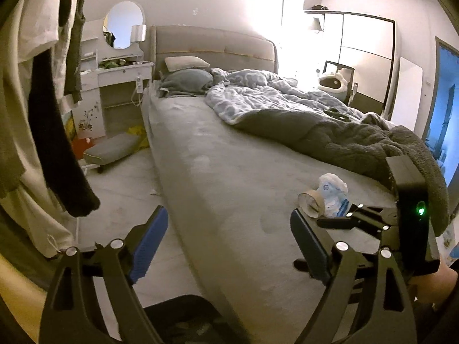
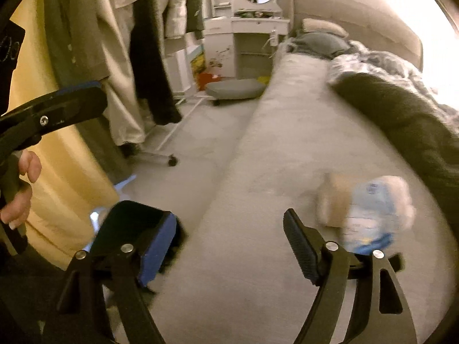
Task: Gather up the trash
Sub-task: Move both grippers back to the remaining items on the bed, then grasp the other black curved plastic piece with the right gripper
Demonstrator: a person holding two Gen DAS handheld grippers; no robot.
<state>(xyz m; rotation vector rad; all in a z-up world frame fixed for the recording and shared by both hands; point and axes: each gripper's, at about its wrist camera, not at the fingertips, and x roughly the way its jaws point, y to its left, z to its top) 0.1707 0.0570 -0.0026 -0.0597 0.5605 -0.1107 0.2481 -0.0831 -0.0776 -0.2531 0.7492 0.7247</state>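
Note:
A cardboard tube (image 1: 309, 202) lies on the grey bed sheet (image 1: 218, 177) beside a crumpled white and blue plastic wrapper (image 1: 334, 192). My left gripper (image 1: 229, 220) is open over the bed's edge, nothing between its blue pads, with the trash off to its right. The right tool's black housing (image 1: 410, 197) with a green light sits just right of the wrapper. In the right wrist view my right gripper (image 2: 229, 223) is open and empty. The blurred tube (image 2: 332, 200) and wrapper (image 2: 378, 209) lie just past its right finger (image 2: 301, 243).
A dark grey blanket (image 1: 344, 140) and a patterned duvet (image 1: 258, 97) cover the bed's right side. Clothes on a rack (image 2: 114, 57) hang at the left above the floor (image 1: 123, 177). A grey footstool (image 1: 112, 149) and a white dressing table (image 1: 120, 71) stand beyond. A hand (image 2: 17, 189) holds the left tool.

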